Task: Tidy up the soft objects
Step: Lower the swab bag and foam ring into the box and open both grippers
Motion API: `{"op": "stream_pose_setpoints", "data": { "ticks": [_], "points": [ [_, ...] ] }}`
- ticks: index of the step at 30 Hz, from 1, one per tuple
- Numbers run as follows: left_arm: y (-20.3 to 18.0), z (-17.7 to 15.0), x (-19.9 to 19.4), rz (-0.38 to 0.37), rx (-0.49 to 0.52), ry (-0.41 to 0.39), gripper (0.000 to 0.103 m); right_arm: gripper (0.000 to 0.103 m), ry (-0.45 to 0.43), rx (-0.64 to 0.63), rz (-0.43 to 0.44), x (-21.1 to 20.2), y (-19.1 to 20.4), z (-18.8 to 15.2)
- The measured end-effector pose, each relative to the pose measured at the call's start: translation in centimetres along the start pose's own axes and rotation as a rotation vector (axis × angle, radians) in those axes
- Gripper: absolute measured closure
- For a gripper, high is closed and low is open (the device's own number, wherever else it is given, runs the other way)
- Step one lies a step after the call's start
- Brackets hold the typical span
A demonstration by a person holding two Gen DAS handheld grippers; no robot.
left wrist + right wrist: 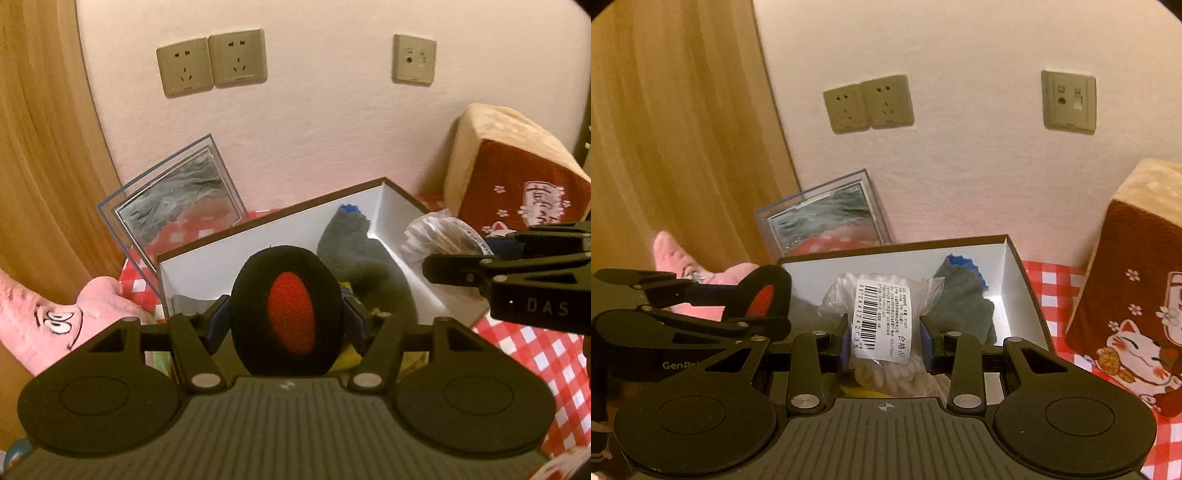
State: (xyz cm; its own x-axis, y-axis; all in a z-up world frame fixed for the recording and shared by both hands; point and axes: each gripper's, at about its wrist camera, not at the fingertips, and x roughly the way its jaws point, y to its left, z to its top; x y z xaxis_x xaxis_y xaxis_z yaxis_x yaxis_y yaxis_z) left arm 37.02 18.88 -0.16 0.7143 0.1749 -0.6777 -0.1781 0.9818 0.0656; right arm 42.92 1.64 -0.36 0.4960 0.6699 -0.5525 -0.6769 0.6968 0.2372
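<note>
My left gripper (289,314) is shut on a black fuzzy earmuff pad with a red centre (290,312), held just in front of an open white box (199,269). My right gripper (885,334) is shut on a clear plastic bag of cotton swabs with a barcode label (882,317), also held before the box (1015,288). Inside the box lies a grey knit piece with a blue tip (351,243), seen in the right wrist view too as grey cloth (964,299). The left gripper with the earmuff (764,295) shows at the left of the right wrist view.
A red-checked cloth (535,354) covers the surface. A pink plush (55,317) lies left of the box, a red and tan cat cushion (1126,295) stands right. A glass picture frame (177,199) leans on the wall below sockets (210,62). A wooden panel (40,147) rises at left.
</note>
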Motion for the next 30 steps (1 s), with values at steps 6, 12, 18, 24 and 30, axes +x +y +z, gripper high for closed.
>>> {"op": "stream_pose_setpoints", "data": {
  "ticks": [6, 12, 18, 24, 30],
  "points": [
    [1.3, 0.8, 2.7, 0.012, -0.024, 0.028, 0.042, 0.066, 0.028, 0.001, -0.008, 3.0, -0.7, 1.1],
    [2.4, 1.3, 5.0, 0.021, -0.054, 0.056, 0.041, 0.066, 0.05, 0.022, -0.005, 5.3, -1.7, 1.7],
    [3.2, 1.7, 6.6, 0.033, -0.088, 0.076, 0.032, 0.066, 0.06, 0.035, -0.001, 6.5, -2.3, 1.9],
    [3.9, 1.8, 7.1, 0.031, -0.104, 0.084, 0.031, 0.066, 0.062, 0.041, 0.005, 7.2, -2.4, 2.2],
    [4.3, 2.0, 7.1, 0.041, -0.12, 0.091, 0.031, 0.066, 0.059, 0.042, 0.019, 7.8, -1.9, 2.5]
  ]
}}
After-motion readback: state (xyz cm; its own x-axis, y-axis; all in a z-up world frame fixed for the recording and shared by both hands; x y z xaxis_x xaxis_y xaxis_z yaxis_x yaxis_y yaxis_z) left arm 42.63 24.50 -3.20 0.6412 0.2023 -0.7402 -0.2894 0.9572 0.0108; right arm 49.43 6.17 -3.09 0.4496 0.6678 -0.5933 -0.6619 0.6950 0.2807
